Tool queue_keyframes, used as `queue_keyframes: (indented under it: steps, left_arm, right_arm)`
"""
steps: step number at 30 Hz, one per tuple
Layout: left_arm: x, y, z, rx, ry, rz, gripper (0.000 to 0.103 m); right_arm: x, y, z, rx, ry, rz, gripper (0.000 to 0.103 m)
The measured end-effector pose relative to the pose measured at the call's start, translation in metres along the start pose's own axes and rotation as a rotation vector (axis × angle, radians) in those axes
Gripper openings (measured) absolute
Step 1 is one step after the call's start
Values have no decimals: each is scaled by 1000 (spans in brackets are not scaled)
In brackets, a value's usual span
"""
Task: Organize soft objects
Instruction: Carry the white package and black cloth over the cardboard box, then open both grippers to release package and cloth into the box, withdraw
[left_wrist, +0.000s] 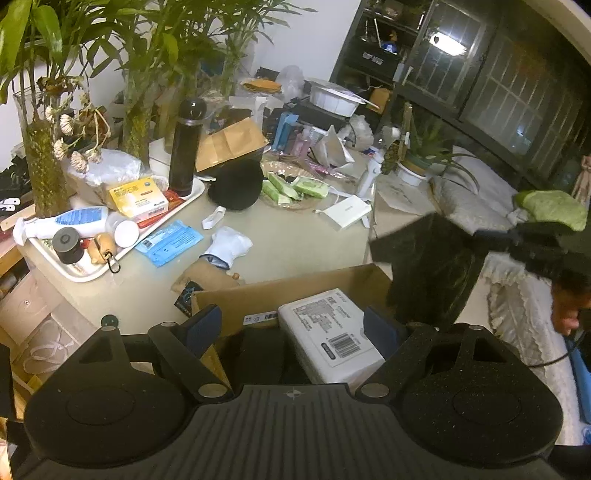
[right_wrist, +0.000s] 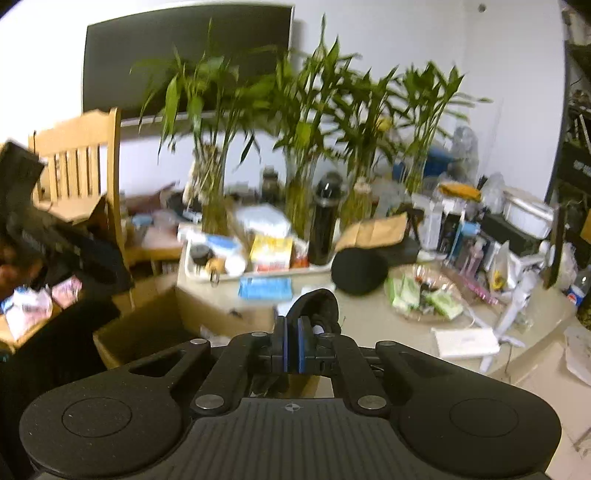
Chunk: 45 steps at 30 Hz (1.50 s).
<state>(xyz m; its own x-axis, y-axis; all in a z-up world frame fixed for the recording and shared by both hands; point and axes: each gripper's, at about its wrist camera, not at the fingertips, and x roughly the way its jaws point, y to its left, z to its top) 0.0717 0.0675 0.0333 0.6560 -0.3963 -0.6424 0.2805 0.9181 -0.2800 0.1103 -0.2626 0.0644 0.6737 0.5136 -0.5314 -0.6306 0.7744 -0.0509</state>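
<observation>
Cluttered table (left_wrist: 295, 240); limp black cloth (left_wrist: 432, 266) dangling.

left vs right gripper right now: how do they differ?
Left gripper: jaws wide apart, nothing between its blue pads, poised over the open cardboard box holding a white labelled parcel. Right gripper: jaws shut on a limp black cloth, which hangs beside the box. Both are black, hand-held, with blue pads.

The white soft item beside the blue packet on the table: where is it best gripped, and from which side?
Probably the puffy middle of the white soft item, coming from above with the open left gripper: it lies flat on the table, so only its raised folds offer a pinch.
</observation>
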Motion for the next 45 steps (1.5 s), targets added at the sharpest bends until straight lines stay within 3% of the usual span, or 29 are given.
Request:
queue_keyframes:
  steps: [4,6,8,10,12,16,25,32,45]
  left_arm:
    - [-1,1,-1,-1,-1,3,84]
    - [-1,1,-1,-2,-1,6,84]
    - [-1,3,-2,-3,1,10,84]
    - [-2,4,-3,-3,-1,18,84]
    - [-3,6,-4,-1,2,25,84]
    - [-2,7,-6,9,11,52,84]
    - [0,13,-6,19,21,103,84]
    - [10,18,-5,41,9,144,84]
    - [29,31,4,45,-7,144,84]
  right_arm:
    - [12,17,-9,-79,50,-41,8]
    - [20,34,-13,-142,116,-33,9]
    - [26,48,-18,-215,158,-34,22]
    - [28,52,-21,-230,161,-31,67]
    - [27,49,-22,-209,141,-15,81]
    - [28,43,-23,-177,154,-17,93]
    - [34,26,-27,-84,124,-49,103]
    - [38,1,-25,59,92,-80,103]
    - [47,-19,-24,141,26,-175,103]
